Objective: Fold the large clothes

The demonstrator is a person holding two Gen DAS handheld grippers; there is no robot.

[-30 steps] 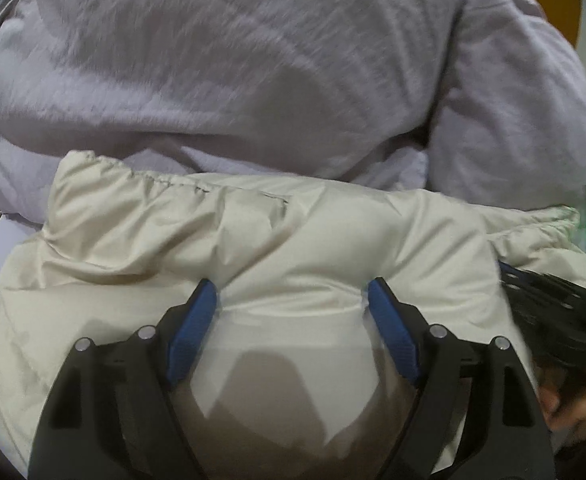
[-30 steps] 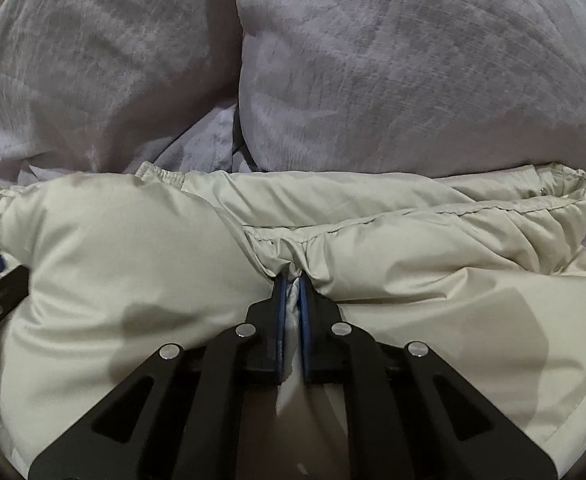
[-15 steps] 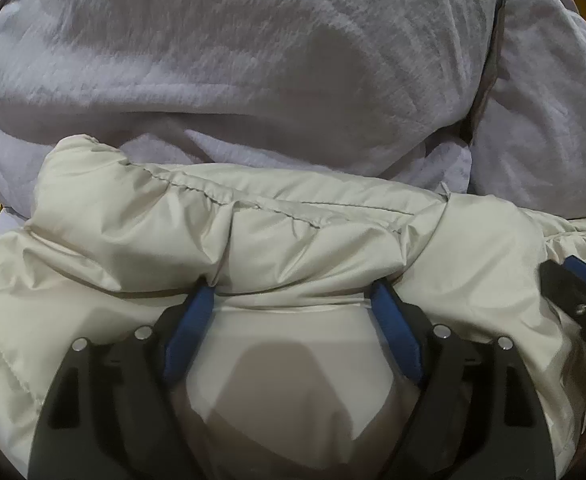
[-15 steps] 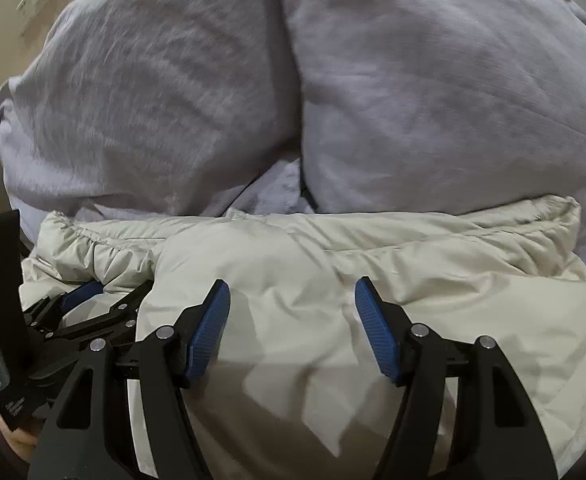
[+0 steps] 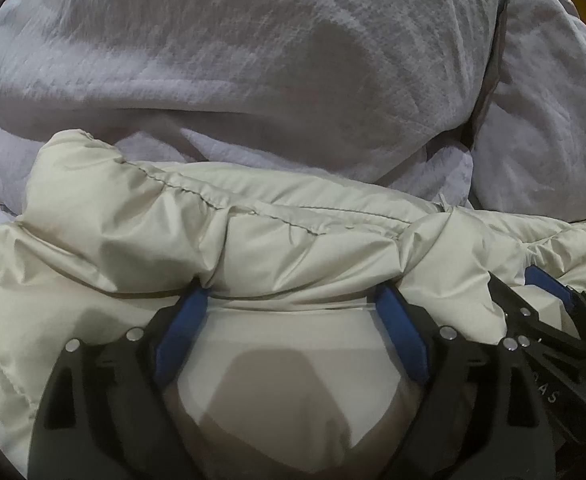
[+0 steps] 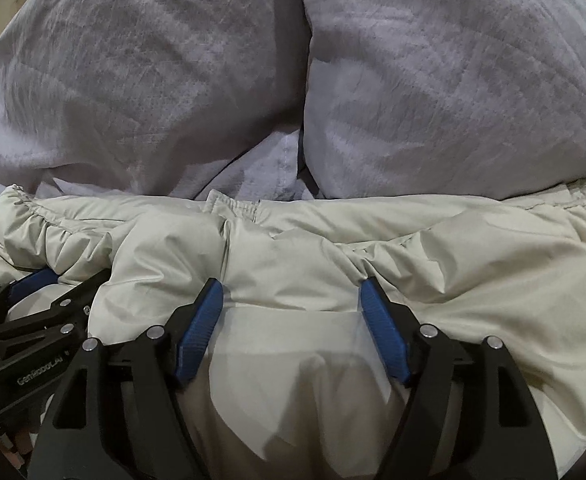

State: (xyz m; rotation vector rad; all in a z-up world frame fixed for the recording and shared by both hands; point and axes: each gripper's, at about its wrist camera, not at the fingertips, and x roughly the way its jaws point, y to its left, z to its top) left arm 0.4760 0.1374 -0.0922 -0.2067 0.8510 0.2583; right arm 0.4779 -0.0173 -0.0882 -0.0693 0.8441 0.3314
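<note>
a cream puffer jacket (image 5: 293, 248) lies bunched across the lower half of both wrist views, its stitched and gathered hem edge running across just in front of two lilac-grey pillows (image 6: 433, 92). the pillows stand side by side with a dark gap between them and fill the upper part of each view.

the left gripper (image 5: 291, 304) has its jaws apart, having just been opening a little further. its blue pads (image 5: 181, 332) sit with their tips tucked under a puffed fold of the jacket; the fabric lies between them, but no clamping is seen.

the right gripper (image 6: 291, 296) also has its jaws apart, having just been opening from a closed state. its blue pads (image 6: 385, 332) rest against the jacket surface, cloth between them and not pinched.

the two grippers are close beside each other: the right one shows at the right edge of the left wrist view, the left one at the left edge of the right wrist view. what surface carries the jacket cannot be told.
</note>
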